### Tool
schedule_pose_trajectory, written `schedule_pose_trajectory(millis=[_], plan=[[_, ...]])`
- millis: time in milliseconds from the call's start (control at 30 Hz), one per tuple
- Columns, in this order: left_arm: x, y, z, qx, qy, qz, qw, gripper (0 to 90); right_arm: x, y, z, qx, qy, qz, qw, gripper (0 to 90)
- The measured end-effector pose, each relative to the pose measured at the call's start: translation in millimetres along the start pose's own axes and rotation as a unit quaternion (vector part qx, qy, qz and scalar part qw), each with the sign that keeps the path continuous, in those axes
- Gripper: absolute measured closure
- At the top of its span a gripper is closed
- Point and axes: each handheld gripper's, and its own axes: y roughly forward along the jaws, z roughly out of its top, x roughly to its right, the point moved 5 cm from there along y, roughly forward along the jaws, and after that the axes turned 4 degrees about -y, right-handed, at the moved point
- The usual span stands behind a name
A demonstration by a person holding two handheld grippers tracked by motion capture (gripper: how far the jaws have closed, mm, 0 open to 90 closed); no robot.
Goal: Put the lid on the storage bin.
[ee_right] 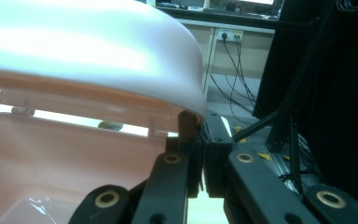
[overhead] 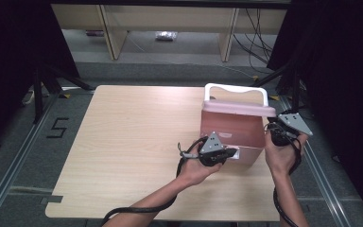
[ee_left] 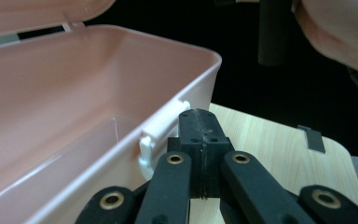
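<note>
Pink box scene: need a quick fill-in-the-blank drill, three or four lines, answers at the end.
1. The box on the table is ____ in colour.
2. Its lid stands ____, so the inside shows.
3. The left tool has its jaws ____, right beside the white latch on the box front.
4. The right tool pinches the edge of the ____.

Missing words: pink; open; shut; lid

A pale wooden table (overhead: 123,142) stands on grey floor, black cables (overhead: 255,33) trailing behind.
</note>
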Motion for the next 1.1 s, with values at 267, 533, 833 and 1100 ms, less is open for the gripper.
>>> schedule_pose_trajectory(millis=[267, 533, 833, 1100], plan=[[-10.1, -19.6, 20.9, 0.025, -0.012, 0.018, 0.9995, 90.0, -0.8, -0.4, -1.1, 0.003, -0.002, 0.002, 1.0000, 89.1], [-27.2, -39.0, 37.3, 0.043, -0.016, 0.047, 0.9978, 90.0, -1.2, -2.9, -5.1, -0.004, -0.003, 0.002, 1.0000, 88.9], [-43.5, -55.2, 39.2, 0.052, -0.026, 0.076, 0.9954, 90.0, -2.2, -5.6, -8.4, -0.009, -0.002, 0.001, 1.0000, 88.8], [-54.0, -65.8, 41.1, 0.060, -0.032, 0.092, 0.9935, 90.0, -2.7, -6.4, -12.5, -0.009, -0.010, 0.005, 0.9999, 88.5]])
